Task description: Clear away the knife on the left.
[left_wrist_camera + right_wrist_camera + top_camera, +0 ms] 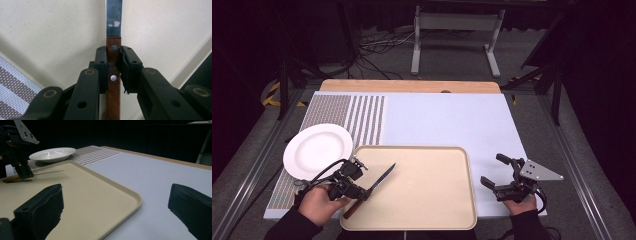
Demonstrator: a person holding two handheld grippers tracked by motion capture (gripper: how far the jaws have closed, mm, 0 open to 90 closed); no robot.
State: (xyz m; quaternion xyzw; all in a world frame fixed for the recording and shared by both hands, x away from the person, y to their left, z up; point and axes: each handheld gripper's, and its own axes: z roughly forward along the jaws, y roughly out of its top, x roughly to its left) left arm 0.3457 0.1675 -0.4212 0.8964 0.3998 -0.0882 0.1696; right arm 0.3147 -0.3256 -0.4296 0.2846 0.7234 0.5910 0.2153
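A knife [381, 179] with a brown wooden handle and steel blade lies over the left part of the beige tray [432, 200], blade pointing up and right. My left gripper [363, 192] is shut on the handle near the blade; the left gripper view shows the pads clamped on the riveted handle [113, 75], with the blade [114, 20] running away above the tray. In the right gripper view the knife [32, 175] sits at or just above the tray surface. My right gripper [493, 171] rests on the mat right of the tray, open, with nothing between its fingers [42, 207].
A white plate [318, 150] sits on the striped placemat [357, 117] left of the tray, close to my left hand. The pale mat [447, 120] stretches beyond the tray. The table's wooden edge [412, 86] runs along the back.
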